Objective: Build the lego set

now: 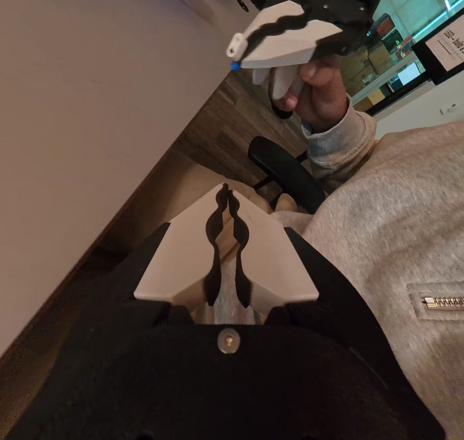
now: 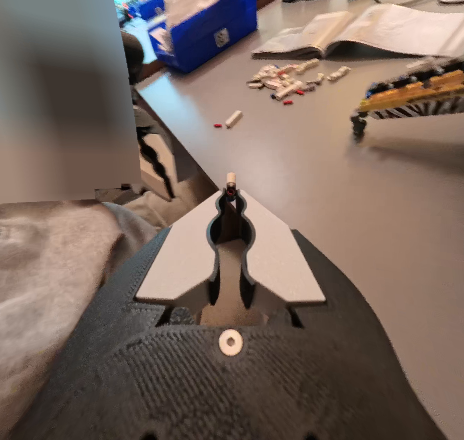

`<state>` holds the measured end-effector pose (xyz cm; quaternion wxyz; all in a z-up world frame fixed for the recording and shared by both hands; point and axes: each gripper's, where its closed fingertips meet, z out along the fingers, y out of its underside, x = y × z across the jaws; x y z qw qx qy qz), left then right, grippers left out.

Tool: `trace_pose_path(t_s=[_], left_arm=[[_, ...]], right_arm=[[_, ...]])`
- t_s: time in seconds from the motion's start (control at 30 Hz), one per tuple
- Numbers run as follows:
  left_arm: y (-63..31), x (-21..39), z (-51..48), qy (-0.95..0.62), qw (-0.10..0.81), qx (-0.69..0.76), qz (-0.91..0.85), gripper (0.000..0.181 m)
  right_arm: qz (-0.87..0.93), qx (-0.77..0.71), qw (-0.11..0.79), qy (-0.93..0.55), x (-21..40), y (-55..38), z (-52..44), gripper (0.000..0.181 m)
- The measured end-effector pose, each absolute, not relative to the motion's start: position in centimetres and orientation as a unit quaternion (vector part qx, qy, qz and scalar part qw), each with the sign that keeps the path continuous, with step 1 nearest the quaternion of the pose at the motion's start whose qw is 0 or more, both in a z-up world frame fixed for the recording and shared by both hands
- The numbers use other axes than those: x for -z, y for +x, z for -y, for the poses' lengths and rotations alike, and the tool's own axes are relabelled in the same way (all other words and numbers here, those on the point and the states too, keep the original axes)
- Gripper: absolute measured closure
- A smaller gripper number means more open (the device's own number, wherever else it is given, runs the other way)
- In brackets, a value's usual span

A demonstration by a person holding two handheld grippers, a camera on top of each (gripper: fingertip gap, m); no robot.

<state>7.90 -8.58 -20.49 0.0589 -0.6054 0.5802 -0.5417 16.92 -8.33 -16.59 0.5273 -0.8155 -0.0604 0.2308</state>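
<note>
My right gripper (image 2: 231, 194) is shut on a small white lego piece (image 2: 231, 178) with a blue and red pin at its base, held above the near edge of the grey table (image 2: 288, 176). In the left wrist view, the right gripper (image 1: 240, 56) holds the white piece (image 1: 236, 47) and blue pin (image 1: 234, 65) up in the air, in a person's hand. My left gripper (image 1: 227, 191) is shut and empty, low beside the table edge over the person's lap. It also shows in the right wrist view (image 2: 157, 163). A partly built yellow and black model (image 2: 411, 96) stands at the right.
A pile of loose white, red and blue pieces (image 2: 288, 81) lies mid-table. A lone white piece (image 2: 234, 119) and a red pin (image 2: 218, 125) lie nearer. An open instruction booklet (image 2: 364, 33) and a blue bin (image 2: 211, 31) are behind. A black chair (image 1: 283, 171) is below. My hands' fingertips stand some 11 cm from each other.
</note>
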Motion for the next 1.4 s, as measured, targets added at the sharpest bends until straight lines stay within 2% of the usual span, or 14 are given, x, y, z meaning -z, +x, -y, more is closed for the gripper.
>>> trace_pose_path(t_s=[0.17,0.33,0.43,0.53,0.63,0.83,1.0,1.17,1.27,1.4], left_arm=[[7.0,20.0,10.8,-0.602,0.054,0.558,-0.568,0.181],[5.7,20.3,12.1,-0.608,0.069,0.549,-0.569,0.181],[5.2,20.7,12.2,-0.615,0.067,0.553,-0.558,0.181],[5.2,20.6,11.9,-0.618,0.061,0.561,-0.548,0.181],[5.5,20.6,11.4,-0.618,0.066,0.558,-0.549,0.181],[7.2,20.8,10.6,-0.612,0.074,0.559,-0.554,0.181],[10.3,19.9,9.2,-0.599,0.156,0.544,-0.567,0.177],[14.0,17.2,5.1,-0.597,0.287,0.514,-0.544,0.173],[15.5,15.9,2.3,-0.602,0.344,0.5,-0.518,0.171],[17.5,15.6,-0.8,-0.609,0.386,0.488,-0.492,0.168]], right_arm=[[0.049,-0.162,0.464,-0.869,20.2,18.9,6.6,0.175],[0.024,-0.136,0.442,-0.886,22.7,20.2,4.4,0.175],[-0.013,-0.131,0.454,-0.881,22.6,21.7,3.6,0.175],[-0.035,-0.125,0.467,-0.875,22.3,23.0,3.7,0.163],[-0.041,-0.098,0.489,-0.866,21.4,24.5,4.8,0.16],[-0.021,-0.009,0.601,-0.799,15.2,28.3,9.9,0.155],[-0.073,0.179,0.62,-0.76,14.7,36.3,17.7,0.14],[-0.204,0.228,0.586,-0.751,21.4,43.2,26.5,0.126],[-0.289,0.24,0.611,-0.697,24.7,45.6,32.0,0.128],[-0.378,0.273,0.587,-0.662,29.8,47.8,38.9,0.127]])
